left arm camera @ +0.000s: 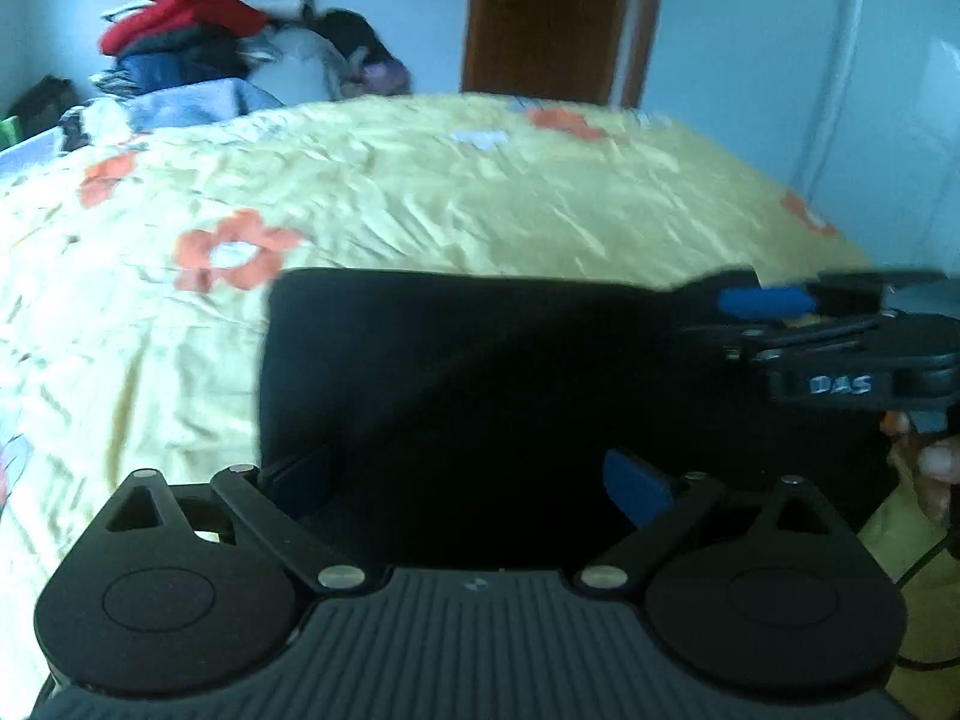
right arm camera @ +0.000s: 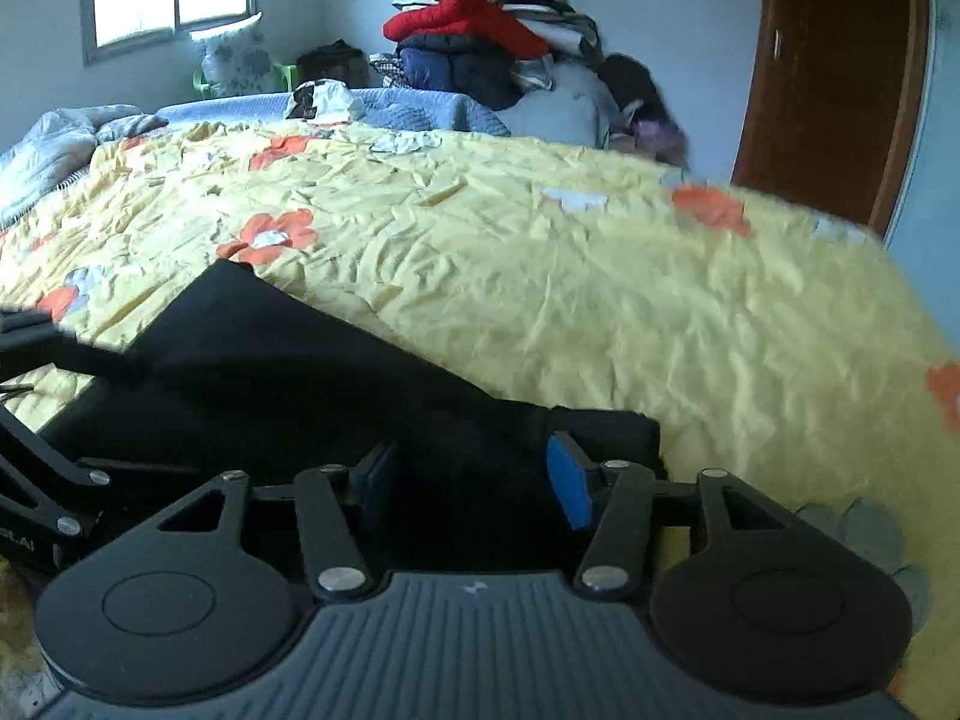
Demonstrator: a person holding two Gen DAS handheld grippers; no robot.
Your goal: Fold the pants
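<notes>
The pants (left arm camera: 480, 396) lie as a flat dark rectangle on the bed (left arm camera: 420, 192), spread ahead of and beneath both sets of jaws. The left gripper (left arm camera: 468, 486) has its jaws wide apart over the near edge, nothing pinched. The right gripper (right arm camera: 474, 480) has jaws parted too, straddling the cloth near its right-hand corner without pressing it.

Judging from this, the fold could spring or slide: the quilt under it is crumpled and slick-looking, so a pad dragging across while leaving could pull the top layer askew. The two grippers sit close, and a careless sweep might knock them together.

Only "DAS" is readable, white letters on the right gripper's side in the left view; a fragment on the left gripper is too cut off to read
</notes>
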